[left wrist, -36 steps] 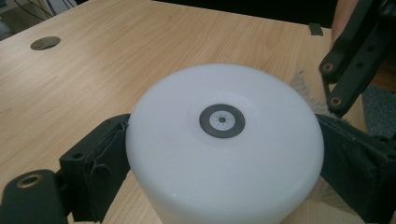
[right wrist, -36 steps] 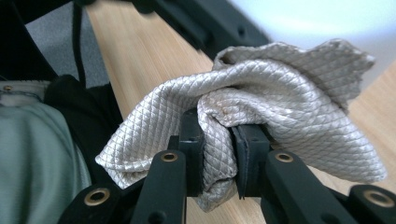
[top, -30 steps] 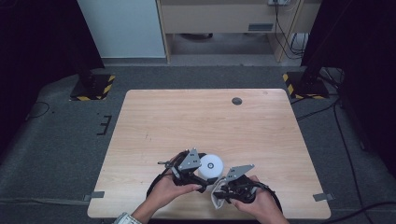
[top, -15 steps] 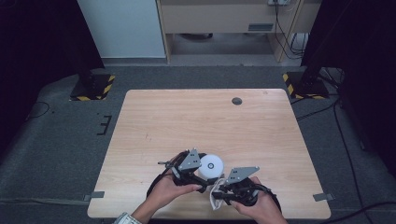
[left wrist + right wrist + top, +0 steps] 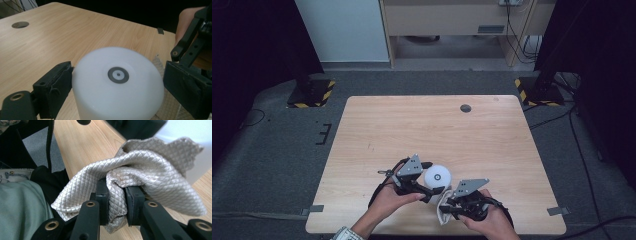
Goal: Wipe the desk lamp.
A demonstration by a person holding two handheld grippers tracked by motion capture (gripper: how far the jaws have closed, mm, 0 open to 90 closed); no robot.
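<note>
A white cylinder (image 5: pixel 438 176) with a small grey ring on its top face stands near the table's front edge. My left gripper (image 5: pixel 434 178) is shut on it; in the left gripper view both black pads (image 5: pixel 56 87) press against the white cylinder's (image 5: pixel 117 85) sides. Just to its right, my right gripper (image 5: pixel 448 206) is shut on a beige quilted cloth (image 5: pixel 442 214). In the right gripper view the cloth (image 5: pixel 150 167) bunches up between the jaws of my right gripper (image 5: pixel 117 202) and drapes over both sides, close to the cylinder's blurred white wall (image 5: pixel 192 132).
The wooden table (image 5: pixel 422 130) has a round grey grommet (image 5: pixel 465 108) near its far edge. Both hands sit at the front edge. Dark stands with striped bases (image 5: pixel 312 92) flank the table on the grey floor.
</note>
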